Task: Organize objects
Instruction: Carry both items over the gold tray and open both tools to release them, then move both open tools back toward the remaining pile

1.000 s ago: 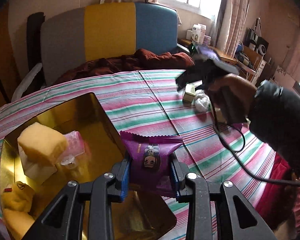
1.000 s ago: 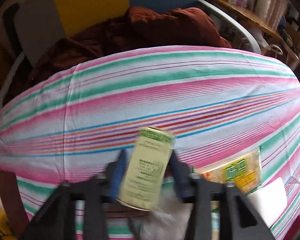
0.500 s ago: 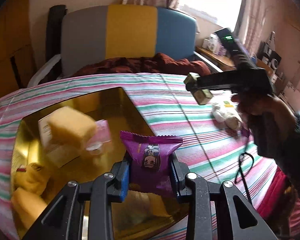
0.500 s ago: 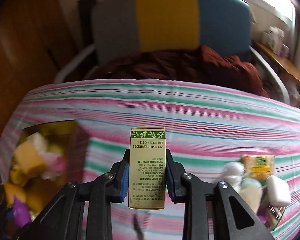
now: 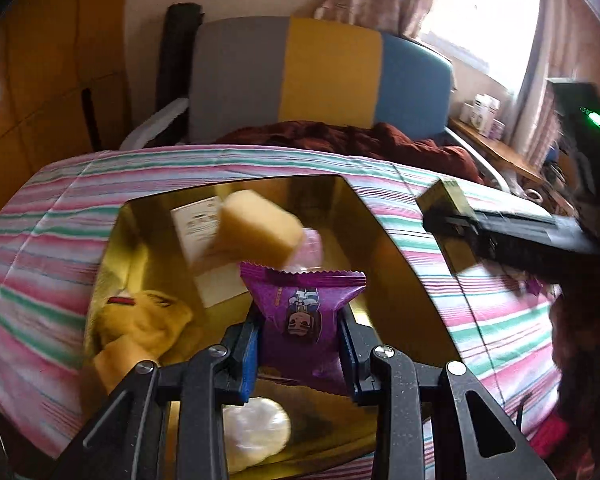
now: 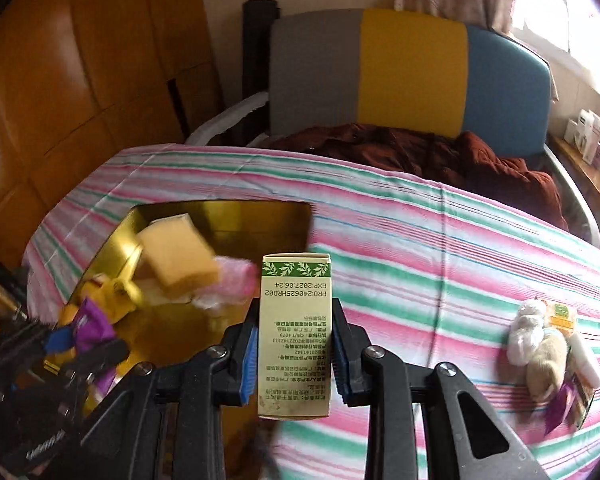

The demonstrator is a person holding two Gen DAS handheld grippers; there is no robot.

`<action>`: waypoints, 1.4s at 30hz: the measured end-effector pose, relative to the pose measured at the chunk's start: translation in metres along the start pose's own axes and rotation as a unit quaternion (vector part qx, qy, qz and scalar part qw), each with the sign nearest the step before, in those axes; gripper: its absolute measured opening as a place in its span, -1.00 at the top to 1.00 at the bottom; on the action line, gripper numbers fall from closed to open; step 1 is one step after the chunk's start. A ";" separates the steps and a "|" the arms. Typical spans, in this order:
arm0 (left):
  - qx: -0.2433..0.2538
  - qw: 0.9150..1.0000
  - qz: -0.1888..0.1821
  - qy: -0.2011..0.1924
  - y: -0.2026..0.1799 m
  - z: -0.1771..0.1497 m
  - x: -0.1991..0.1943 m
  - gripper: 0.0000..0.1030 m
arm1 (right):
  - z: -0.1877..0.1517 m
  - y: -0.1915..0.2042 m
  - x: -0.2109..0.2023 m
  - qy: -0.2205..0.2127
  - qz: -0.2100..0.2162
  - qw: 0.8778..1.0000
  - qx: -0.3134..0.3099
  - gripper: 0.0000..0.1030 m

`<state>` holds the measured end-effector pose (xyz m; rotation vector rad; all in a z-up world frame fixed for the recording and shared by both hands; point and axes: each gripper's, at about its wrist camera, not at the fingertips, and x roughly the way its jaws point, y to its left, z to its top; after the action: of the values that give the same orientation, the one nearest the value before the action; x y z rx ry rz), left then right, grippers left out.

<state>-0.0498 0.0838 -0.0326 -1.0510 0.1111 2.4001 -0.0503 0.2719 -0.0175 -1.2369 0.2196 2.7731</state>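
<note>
My left gripper (image 5: 298,350) is shut on a purple snack packet (image 5: 302,316) and holds it above the gold tray (image 5: 396,240). The tray holds a yellow sponge block (image 5: 260,232), a yellow plush toy (image 5: 140,320), a pink wrapped item (image 5: 314,246) and a white round piece (image 5: 256,432). My right gripper (image 6: 294,356) is shut on a pale green carton (image 6: 295,336), held over the tray's right edge (image 6: 308,220). The right gripper with its carton also shows in the left wrist view (image 5: 448,204). The left gripper and purple packet show in the right wrist view (image 6: 92,324).
The table wears a pink, green and white striped cloth (image 6: 440,248). A small pile of loose items (image 6: 548,352) lies at its right. A grey, yellow and blue chair (image 6: 408,72) with a dark red blanket (image 6: 440,152) stands behind the table.
Both grippers have swung left toward the gold tray. The purple packet went from the tray's right edge to over it. The carton was lifted from the pile and carried to the tray's right edge.
</note>
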 end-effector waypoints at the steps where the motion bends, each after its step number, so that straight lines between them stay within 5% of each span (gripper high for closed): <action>1: -0.004 1.000 0.004 0.000 0.004 0.000 0.000 0.34 | -0.003 0.007 -0.001 -0.002 0.000 1.000 -0.005 0.43; 12: -0.035 0.999 0.033 -0.001 0.034 -0.009 -0.003 0.34 | -0.023 0.062 -0.009 -0.022 -0.003 0.999 -0.038 0.43; 30: -0.058 0.996 0.062 -0.009 0.054 -0.008 0.001 0.29 | -0.030 0.089 -0.005 -0.026 -0.035 0.997 -0.064 0.42; 34: -0.062 0.996 0.065 -0.011 0.056 -0.008 0.000 0.09 | -0.027 0.086 -0.003 -0.026 -0.038 0.998 -0.051 0.40; 37: -0.065 0.995 0.072 -0.018 0.058 -0.009 -0.003 -0.15 | -0.024 0.083 0.000 -0.027 -0.036 0.998 -0.037 0.08; 42: -0.063 0.993 0.089 -0.036 0.060 -0.009 -0.013 -0.28 | -0.023 0.083 -0.001 -0.036 -0.038 0.998 -0.030 0.01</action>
<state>-0.0652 0.0243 -0.0369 -1.0487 0.0292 2.6325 -0.0448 0.1864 -0.0245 -1.1308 0.0815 2.7712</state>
